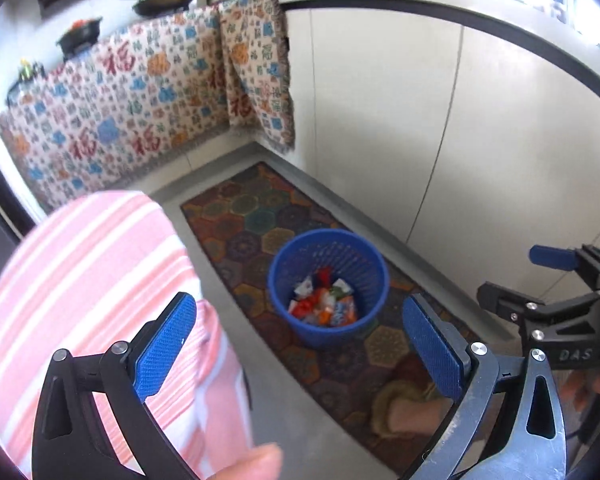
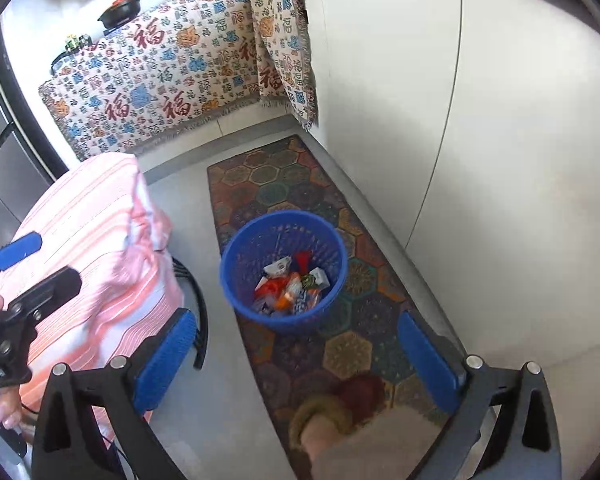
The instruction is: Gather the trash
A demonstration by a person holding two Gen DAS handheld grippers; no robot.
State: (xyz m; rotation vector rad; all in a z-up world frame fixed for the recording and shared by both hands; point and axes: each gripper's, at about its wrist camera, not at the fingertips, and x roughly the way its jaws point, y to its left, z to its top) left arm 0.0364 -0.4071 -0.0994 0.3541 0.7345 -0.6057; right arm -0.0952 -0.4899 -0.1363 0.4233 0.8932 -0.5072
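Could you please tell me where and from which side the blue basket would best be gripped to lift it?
Grip the basket by its rim, coming straight down from above with one finger inside the wall and one outside. It stands upright and open on the rug, its thin rim is exposed all round, and the wrappers lie low at the bottom, so probably nothing blocks the inner finger.

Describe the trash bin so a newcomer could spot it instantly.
Find the long hexagon-patterned floor runner along the white cabinet fronts. On it stands a round blue plastic mesh basket, apart from the pink-striped cloth-covered seat. It is the only open container on the floor, with colourful crumpled wrappers in its bottom.
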